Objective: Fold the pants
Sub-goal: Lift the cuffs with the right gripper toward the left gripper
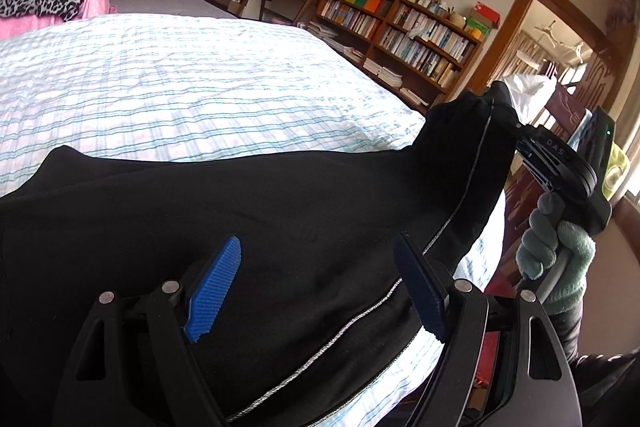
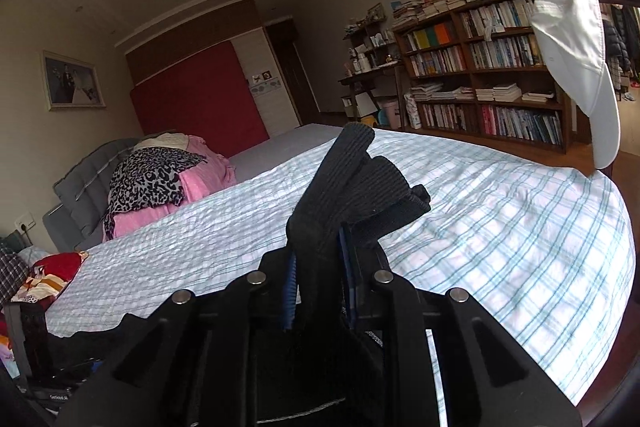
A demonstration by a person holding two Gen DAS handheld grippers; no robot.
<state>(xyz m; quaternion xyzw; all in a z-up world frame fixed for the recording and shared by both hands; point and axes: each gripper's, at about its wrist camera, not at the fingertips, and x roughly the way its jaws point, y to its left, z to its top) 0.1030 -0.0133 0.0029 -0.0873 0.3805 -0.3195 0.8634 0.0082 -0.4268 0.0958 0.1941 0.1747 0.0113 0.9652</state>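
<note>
Black pants (image 1: 248, 211) with a thin silver side stripe lie across the near edge of the bed. One end is lifted off the sheet at the right. My left gripper (image 1: 318, 247) hangs open just over the cloth, its blue pads (image 1: 216, 287) wide apart and pressing on nothing. My right gripper (image 1: 516, 131), held by a gloved hand (image 1: 556, 251), is shut on the raised end. In the right wrist view the ribbed black cuff (image 2: 352, 167) sticks up from the right gripper (image 2: 320, 255), pinched between the blue pads.
The bed's blue-and-white plaid sheet (image 1: 180, 79) stretches away ahead. A leopard-print and pink clothes pile (image 2: 160, 175) sits at the headboard. A bookshelf (image 2: 480, 67) lines the far wall. A white cap (image 2: 576, 59) hangs at the right, next to a doorway.
</note>
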